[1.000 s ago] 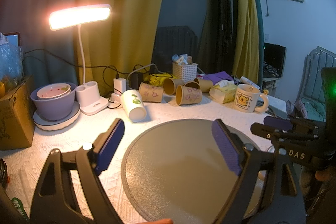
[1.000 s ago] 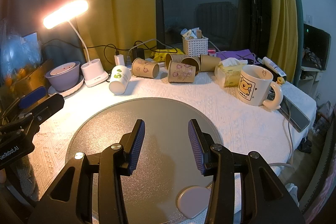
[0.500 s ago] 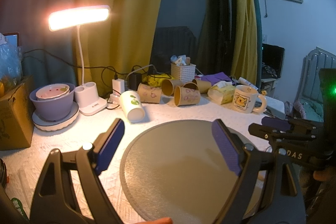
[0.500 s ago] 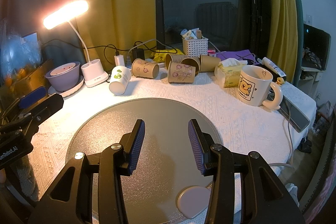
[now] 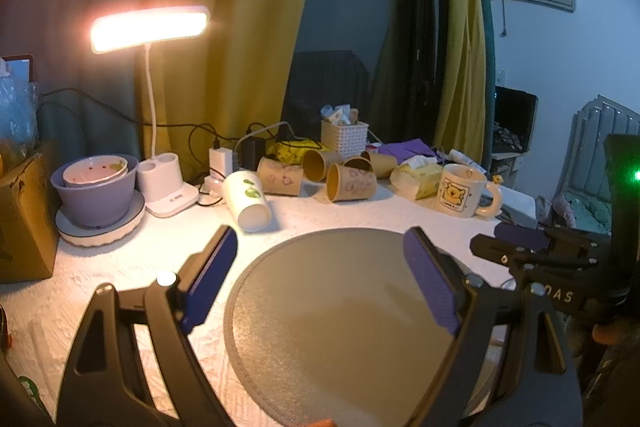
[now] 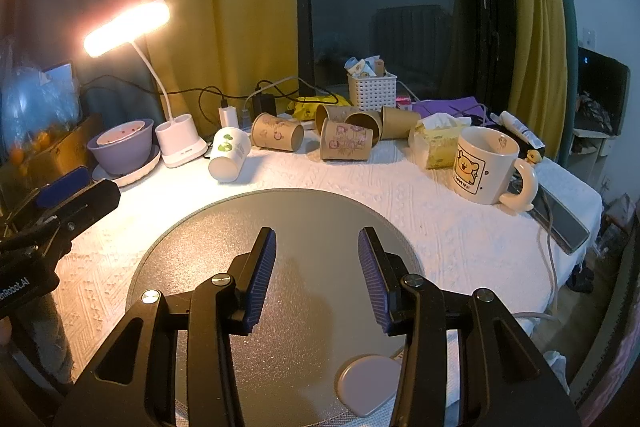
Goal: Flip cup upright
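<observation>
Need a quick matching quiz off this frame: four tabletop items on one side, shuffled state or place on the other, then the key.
Column 1
1. white cup with green print
2. bear mug
3. desk lamp
4. left claw

Column 2
A. switched on, glowing
B. open, holding nothing, over the round grey mat
C. lying on its side, near the lamp's base
D. standing upright, handle to the right

Pairs: 1-C, 2-D, 3-A, 4-B
</observation>
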A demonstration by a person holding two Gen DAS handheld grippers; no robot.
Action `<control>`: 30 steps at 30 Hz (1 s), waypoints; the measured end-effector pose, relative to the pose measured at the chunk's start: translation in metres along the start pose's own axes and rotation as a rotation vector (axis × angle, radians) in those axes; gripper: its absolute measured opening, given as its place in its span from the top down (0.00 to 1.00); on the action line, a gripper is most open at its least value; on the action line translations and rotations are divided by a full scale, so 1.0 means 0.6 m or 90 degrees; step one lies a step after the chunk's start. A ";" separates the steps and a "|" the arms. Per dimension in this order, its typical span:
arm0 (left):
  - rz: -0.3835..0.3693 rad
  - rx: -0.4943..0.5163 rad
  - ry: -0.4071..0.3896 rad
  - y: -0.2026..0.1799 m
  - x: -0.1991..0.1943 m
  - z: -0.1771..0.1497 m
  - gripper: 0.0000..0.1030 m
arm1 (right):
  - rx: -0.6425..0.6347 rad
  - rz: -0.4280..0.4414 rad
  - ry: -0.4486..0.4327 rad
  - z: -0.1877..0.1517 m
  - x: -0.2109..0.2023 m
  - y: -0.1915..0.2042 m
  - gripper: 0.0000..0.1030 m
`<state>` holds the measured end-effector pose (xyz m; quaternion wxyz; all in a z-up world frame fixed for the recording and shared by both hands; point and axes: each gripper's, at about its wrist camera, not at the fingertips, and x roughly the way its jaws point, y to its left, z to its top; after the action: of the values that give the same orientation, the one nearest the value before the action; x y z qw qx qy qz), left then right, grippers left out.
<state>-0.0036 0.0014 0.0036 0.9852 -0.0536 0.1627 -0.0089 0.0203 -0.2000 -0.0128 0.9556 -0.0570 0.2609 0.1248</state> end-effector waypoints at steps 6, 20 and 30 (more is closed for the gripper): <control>0.002 0.003 0.004 0.002 0.004 0.000 0.16 | -0.002 0.004 0.003 0.008 0.005 0.005 0.56; 0.064 -0.004 0.107 0.043 0.115 0.031 0.16 | -0.024 0.051 0.035 0.076 0.119 -0.042 0.56; 0.097 -0.044 0.196 0.080 0.241 0.050 0.16 | 0.003 0.088 0.068 0.128 0.225 -0.086 0.56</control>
<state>0.1430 0.0472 -0.0197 0.9440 -0.0731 0.3155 0.0631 0.1834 -0.2080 -0.0141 0.9297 -0.0434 0.3148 0.1864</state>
